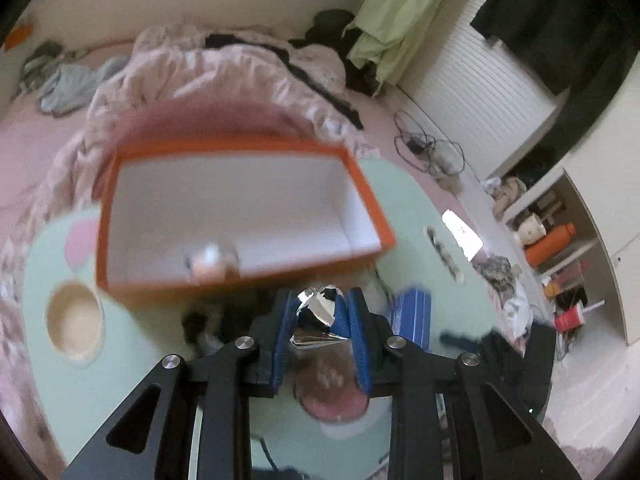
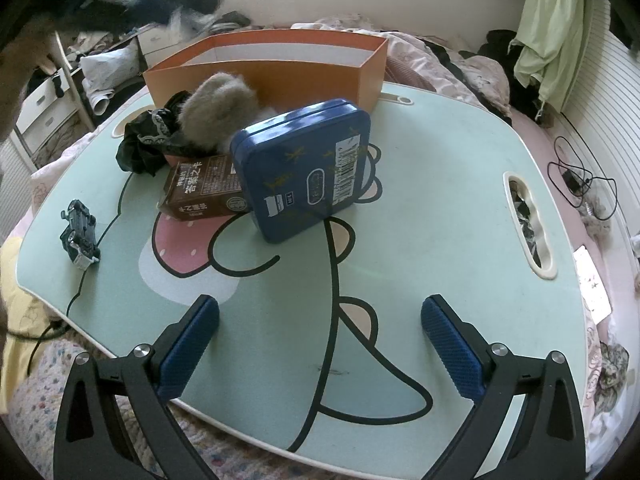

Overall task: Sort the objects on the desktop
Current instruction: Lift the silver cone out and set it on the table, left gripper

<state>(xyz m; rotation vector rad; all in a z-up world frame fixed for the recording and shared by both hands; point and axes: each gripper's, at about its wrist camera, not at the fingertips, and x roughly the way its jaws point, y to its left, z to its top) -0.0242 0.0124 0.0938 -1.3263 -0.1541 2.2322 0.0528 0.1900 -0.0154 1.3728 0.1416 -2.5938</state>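
My left gripper [image 1: 320, 300] is shut on a crumpled shiny silver foil piece [image 1: 316, 314], held just in front of the near wall of an open orange box [image 1: 240, 148]. The view is blurred. A small pale round thing [image 1: 210, 264] lies inside the box. My right gripper [image 2: 320, 328] stands open and holds nothing over the near part of the mint-green lap table [image 2: 440, 220]. On the table sit a blue tin [image 2: 308, 168], a brown carton [image 2: 200, 192], a grey fuzzy thing [image 2: 216, 112], a black crumpled cloth [image 2: 146, 144] and a dark toy car [image 2: 80, 236].
The orange box [image 2: 260, 76] stands at the table's far edge. A slot [image 2: 528, 224] is cut in the table's right side and a round recess [image 1: 74, 322] in its left. The table rests on a bed with rumpled pink bedding [image 1: 224, 68]. Cables [image 2: 576, 184] lie to the right.
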